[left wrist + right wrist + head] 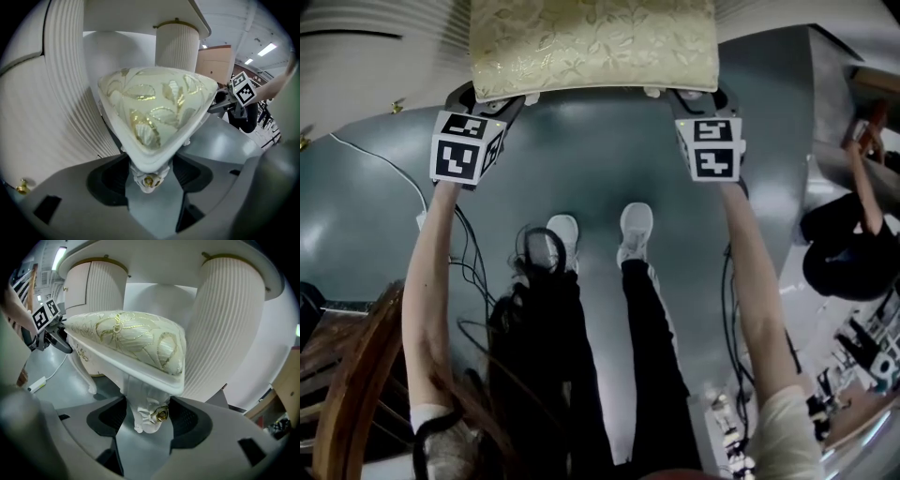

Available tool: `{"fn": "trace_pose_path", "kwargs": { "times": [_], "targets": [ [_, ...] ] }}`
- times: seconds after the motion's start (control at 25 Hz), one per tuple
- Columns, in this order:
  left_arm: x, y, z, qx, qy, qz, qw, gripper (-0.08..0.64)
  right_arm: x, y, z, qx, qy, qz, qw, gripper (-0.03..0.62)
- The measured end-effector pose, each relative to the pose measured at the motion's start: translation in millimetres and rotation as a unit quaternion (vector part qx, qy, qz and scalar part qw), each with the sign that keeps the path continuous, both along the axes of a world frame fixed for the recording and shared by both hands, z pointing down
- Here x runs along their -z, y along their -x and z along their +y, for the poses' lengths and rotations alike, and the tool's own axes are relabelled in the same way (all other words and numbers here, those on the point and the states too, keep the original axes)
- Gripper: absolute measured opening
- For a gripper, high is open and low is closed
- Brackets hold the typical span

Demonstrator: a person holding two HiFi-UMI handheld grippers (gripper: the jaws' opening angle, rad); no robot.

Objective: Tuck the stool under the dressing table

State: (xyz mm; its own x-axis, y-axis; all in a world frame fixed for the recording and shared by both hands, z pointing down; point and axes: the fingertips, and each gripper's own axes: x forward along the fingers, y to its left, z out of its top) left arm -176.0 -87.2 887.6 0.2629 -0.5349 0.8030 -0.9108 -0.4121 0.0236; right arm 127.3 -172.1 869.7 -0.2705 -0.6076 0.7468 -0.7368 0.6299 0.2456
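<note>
The stool (591, 42) has a gold floral cushion on a white carved frame and stands on the grey floor at the top of the head view. My left gripper (511, 98) is shut on its near left corner, my right gripper (680, 97) on its near right corner. In the left gripper view the carved corner of the stool (154, 112), with its gold stud, sits between the black pads of the left gripper (149, 176). The right gripper (149, 416) holds the stool (131, 336) the same way. Right behind the stool rise the dressing table's fluted white columns (176, 47) (229, 324).
The person's legs and white shoes (636, 225) stand behind the stool. A white cable (384, 169) and black cords run over the floor at left. A wooden chair (347, 375) is at lower left. Another person (853, 234) is crouched at the right.
</note>
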Motion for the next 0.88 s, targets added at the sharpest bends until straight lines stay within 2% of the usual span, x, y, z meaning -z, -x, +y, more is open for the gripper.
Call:
{"fn": "trace_pose_path", "kwargs": {
  "times": [0.16, 0.32, 0.64, 0.88],
  "targets": [
    [2.3, 0.9, -0.4, 0.002, 0.0, -0.007, 1.0, 0.295, 1.3, -2.1, 9.0, -0.01, 0.003, 0.001, 1.0, 0.278],
    [17.0, 10.2, 12.5, 0.04, -0.009, -0.035, 0.9986, 0.288, 13.0, 2.2, 33.1, -0.016, -0.011, -0.015, 1.0, 0.278],
    [7.5, -15.1, 41.6, 0.078, -0.028, -0.016, 0.9964, 0.287, 4.3, -11.9, 26.4, 0.025, -0.01, 0.005, 1.0, 0.278],
    [6.9, -12.6, 29.7, 0.088, -0.027, -0.01, 0.9957, 0.287, 6.4, -7.1, 8.0, 0.036, -0.021, -0.001, 0.999, 0.278]
  ]
}}
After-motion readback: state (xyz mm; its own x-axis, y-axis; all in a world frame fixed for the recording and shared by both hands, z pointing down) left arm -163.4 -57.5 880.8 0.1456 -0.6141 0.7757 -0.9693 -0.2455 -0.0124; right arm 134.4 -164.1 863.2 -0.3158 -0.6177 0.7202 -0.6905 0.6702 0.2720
